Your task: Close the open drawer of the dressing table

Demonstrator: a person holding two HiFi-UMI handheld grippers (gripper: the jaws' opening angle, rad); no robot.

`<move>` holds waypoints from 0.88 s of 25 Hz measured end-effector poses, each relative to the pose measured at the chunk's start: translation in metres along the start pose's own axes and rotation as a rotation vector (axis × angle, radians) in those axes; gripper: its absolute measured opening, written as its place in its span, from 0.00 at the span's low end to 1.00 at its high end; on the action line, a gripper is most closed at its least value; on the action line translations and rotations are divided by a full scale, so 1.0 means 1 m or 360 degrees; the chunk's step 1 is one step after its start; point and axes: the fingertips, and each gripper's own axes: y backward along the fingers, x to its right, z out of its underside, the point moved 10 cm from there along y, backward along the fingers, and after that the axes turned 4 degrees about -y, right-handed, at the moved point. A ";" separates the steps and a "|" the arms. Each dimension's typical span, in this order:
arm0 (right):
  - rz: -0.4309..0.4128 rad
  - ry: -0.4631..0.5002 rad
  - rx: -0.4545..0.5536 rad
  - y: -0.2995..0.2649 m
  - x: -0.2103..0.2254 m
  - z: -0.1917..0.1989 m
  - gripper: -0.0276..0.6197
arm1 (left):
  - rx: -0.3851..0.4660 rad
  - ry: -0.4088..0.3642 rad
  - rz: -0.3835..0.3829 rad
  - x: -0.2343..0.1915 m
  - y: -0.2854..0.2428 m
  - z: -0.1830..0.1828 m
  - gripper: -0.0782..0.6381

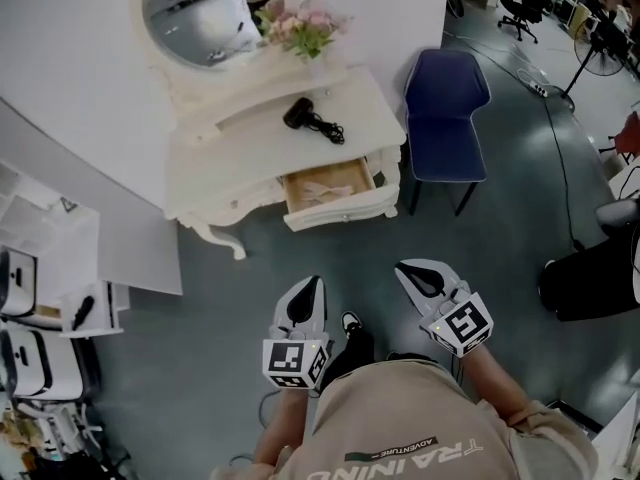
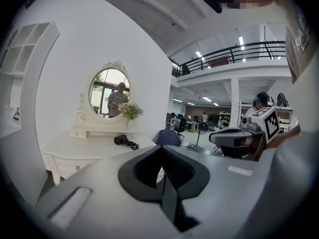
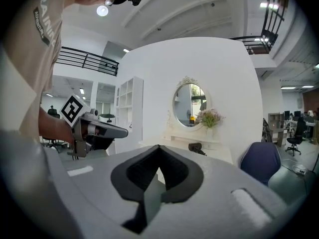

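Floor at twelve o'clock holds the dressing table [image 1: 250,168], drawer [image 1: 338,209] open. Left gripper [image 1: 314,282] and right gripper [image 1: 401,266]: jaws together, empty, well apart from it. Approach in hand; next, push the drawer front inward.

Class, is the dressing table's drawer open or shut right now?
Open: the drawer juts out from the dressing table, its wooden inside showing from above.

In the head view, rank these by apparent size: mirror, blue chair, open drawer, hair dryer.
1-2. mirror and blue chair: too alike to rank, and the top edge of the view cuts off the mirror.
3. open drawer
4. hair dryer
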 end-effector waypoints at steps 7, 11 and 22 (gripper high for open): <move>0.0069 0.0003 0.0047 -0.070 0.025 -0.024 0.05 | 0.0047 -0.0080 0.0113 -0.065 -0.053 -0.024 0.13; 0.0090 0.0007 0.0049 -0.102 0.023 -0.030 0.05 | 0.0045 -0.0101 0.0141 -0.098 -0.075 -0.029 0.13; 0.0123 -0.0011 -0.0089 -0.123 0.043 -0.024 0.05 | 0.0000 0.0069 0.0155 -0.125 -0.108 -0.010 0.13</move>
